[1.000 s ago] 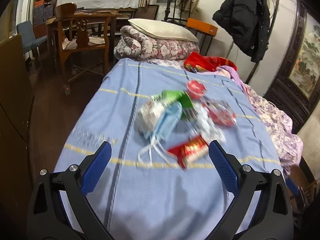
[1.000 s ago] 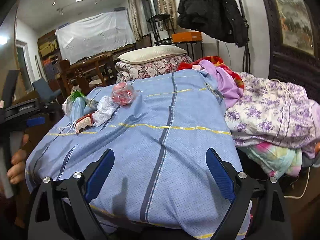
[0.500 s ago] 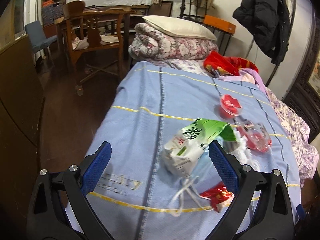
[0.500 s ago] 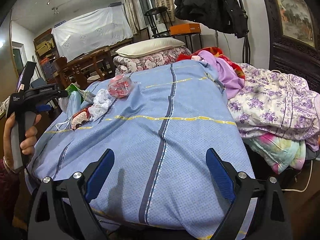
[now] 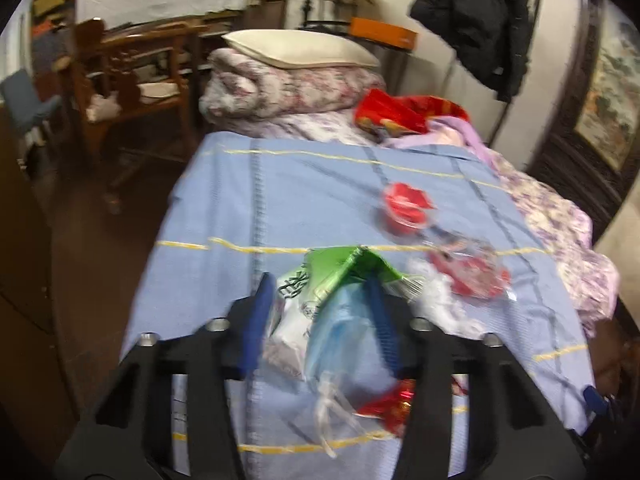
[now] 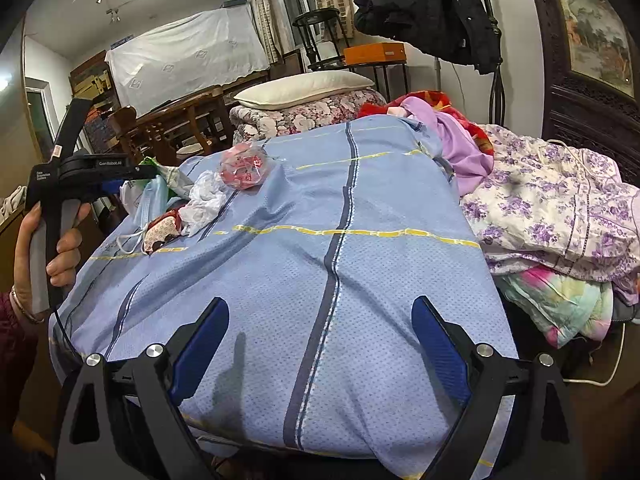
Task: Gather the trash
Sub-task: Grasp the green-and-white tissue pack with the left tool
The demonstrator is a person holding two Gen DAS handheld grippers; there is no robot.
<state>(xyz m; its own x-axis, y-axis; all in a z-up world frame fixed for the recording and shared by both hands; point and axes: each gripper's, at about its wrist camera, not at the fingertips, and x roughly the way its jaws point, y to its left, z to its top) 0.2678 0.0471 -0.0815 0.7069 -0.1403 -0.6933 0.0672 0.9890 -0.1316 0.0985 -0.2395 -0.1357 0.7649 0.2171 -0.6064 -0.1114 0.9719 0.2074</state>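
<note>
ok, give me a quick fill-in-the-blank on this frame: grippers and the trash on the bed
1. The left gripper has its blue-padded fingers closed around a green-and-white carton and a light ____ face mask.
2. The right gripper is ____, with nothing between its fingers.
3. The crumpled white tissue lies on the blue ____.
4. The cream pillow rests on a folded ____ quilt.

Missing words: blue; open; bedsheet; floral
</note>
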